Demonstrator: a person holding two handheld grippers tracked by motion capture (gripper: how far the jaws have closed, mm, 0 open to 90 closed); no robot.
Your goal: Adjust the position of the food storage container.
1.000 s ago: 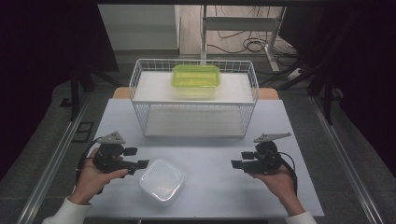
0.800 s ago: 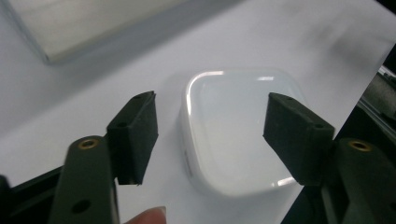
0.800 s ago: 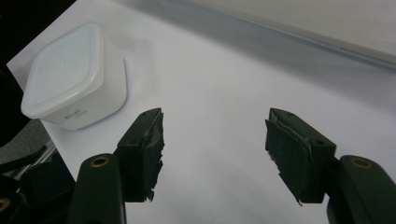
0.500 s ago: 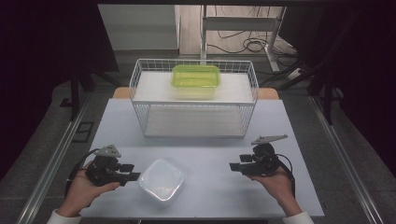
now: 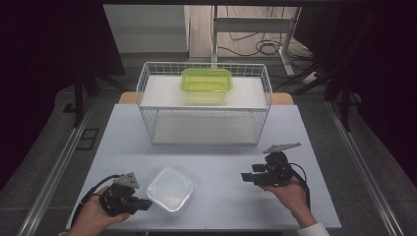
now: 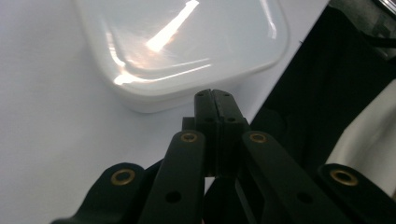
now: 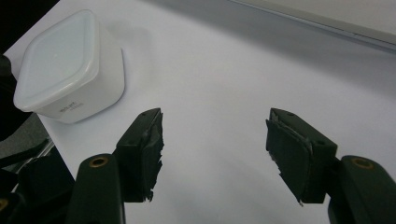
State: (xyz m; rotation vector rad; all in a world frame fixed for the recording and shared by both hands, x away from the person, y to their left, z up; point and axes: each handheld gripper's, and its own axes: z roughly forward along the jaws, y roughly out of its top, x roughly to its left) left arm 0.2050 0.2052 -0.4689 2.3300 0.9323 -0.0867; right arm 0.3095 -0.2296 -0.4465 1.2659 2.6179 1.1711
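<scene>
1. The surface (image 5: 216, 162) is a pale sheet with a white wire basket (image 5: 204, 105) at its far side. A green-lidded box (image 5: 206, 81) rests on the basket's upper shelf, well apart from the work at the near edge.

2. The thing in hand is the white lidded container (image 5: 169, 188), standing upright near the front edge of the surface, left of centre, with its lid on. The right gripper view shows it as a squat tub with rounded corners (image 7: 70, 70).

3. The left tool (image 5: 142, 205) lies low just beside the container's left flank. Its jaws have just been closing and now meet with nothing between them, tips aimed at the tub's side wall, as seen in the left gripper view (image 6: 215, 95).

4. The right tool (image 5: 244, 177) hovers well to the container's right with its jaws standing apart over bare surface (image 7: 212, 144).

5. Judged from this, the likely step is a nudge or steadying touch with the closed left tips. Press low on the wall, not the lid rim, so the tub slides rather than tips.

6. Push slowly away from the front edge, and bring the right tool closer to catch the far side.
</scene>
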